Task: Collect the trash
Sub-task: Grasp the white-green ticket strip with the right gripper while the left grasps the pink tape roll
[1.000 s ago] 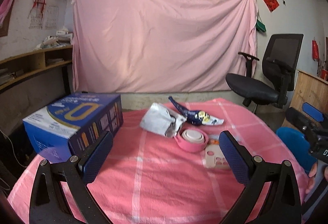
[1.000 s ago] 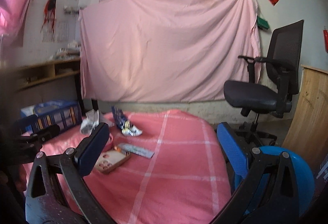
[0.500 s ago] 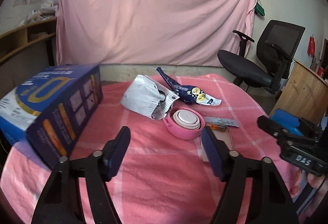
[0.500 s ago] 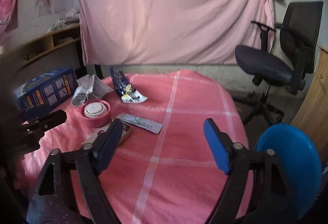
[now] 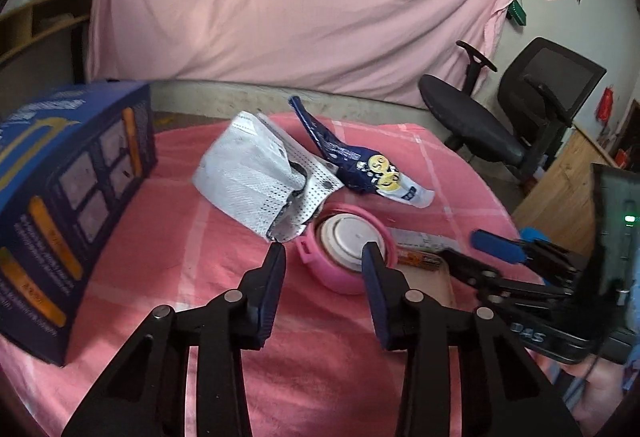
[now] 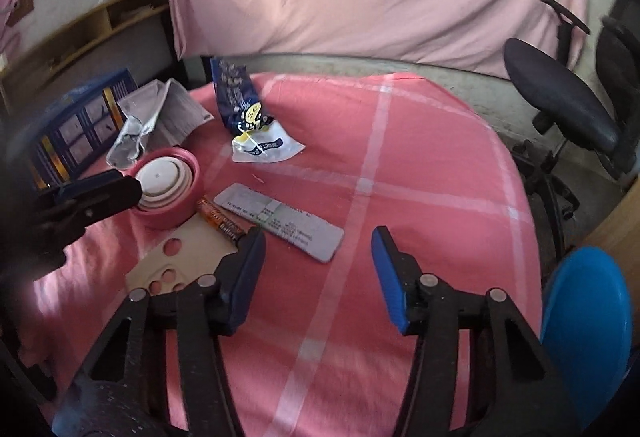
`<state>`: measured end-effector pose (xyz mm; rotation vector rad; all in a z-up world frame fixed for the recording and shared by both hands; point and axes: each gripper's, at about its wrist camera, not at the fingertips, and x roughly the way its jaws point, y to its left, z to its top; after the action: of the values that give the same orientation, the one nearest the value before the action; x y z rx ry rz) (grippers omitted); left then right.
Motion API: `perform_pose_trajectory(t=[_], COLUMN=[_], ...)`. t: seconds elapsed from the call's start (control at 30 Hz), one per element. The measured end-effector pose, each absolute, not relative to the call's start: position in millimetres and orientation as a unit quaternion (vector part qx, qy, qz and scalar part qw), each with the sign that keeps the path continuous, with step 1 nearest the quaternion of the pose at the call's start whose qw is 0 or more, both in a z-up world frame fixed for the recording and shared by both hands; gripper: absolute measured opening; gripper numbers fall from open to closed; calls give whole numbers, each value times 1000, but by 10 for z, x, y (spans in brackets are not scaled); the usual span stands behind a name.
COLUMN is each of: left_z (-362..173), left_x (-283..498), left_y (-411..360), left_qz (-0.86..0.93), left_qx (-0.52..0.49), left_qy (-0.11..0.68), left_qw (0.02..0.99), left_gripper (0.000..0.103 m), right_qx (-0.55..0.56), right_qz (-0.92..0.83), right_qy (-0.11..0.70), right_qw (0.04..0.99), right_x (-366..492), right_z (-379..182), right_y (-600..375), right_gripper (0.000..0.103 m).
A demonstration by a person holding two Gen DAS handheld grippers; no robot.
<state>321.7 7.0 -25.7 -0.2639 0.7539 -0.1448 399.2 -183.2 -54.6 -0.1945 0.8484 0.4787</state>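
Only right wrist view shows blue bin (image 6: 584, 321).

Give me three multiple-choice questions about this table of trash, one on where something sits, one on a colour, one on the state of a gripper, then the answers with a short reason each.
1. Where does the grey flat packet lie?
A. on top of the blue box
B. on the cloth, right of the pink round container
C. on the office chair

2. What colour is the tablecloth?
A. green
B. white
C. pink with pale stripes

3. What is between the right gripper's jaws?
A. nothing gripped; they stand apart
B. the snack wrapper
C. the crumpled bag

Answers:
1 B: the packet lies flat beside the pink round container.
2 C: pale lines cross the pink cloth.
3 A: the jaws, which have just been closing, only frame the packet's end, pressing on nothing.
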Motion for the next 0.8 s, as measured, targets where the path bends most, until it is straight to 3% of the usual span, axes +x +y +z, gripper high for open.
perform_pose_trajectory(t=[0.2,0.27,0.33,0.47,0.7,0.8], left_z=[-262,-250,-216,-170,-92,-54], left_x=[3328,3338,3317,3256,3100,3038], left_y=[223,288,312,344,374,319], left_qz=[-105,-107,-105,-100,-99,-105], left_qx=[-169,-182,-184,-186,-188,-176], left_qy=[389,390,390,384,368,363], left_qw=[900,896,896,899,905,909], left_gripper=[35,36,35,33,16,9], right_qx=[-99,-93,-98,-115,-99,-99], right_qz=[263,271,277,280,279,274], right_qy=[428,429,427,422,419,413], right_qw=[859,857,855,854,859,863], right_x=[4127,4115,4081,3991,3883,3815], right_z=[-608,-611,-608,-607,-596,-575], right_y=[-1783,-1795,-1770,-1714,-1760,-1761], right_gripper=[63,58,46,39,20,19])
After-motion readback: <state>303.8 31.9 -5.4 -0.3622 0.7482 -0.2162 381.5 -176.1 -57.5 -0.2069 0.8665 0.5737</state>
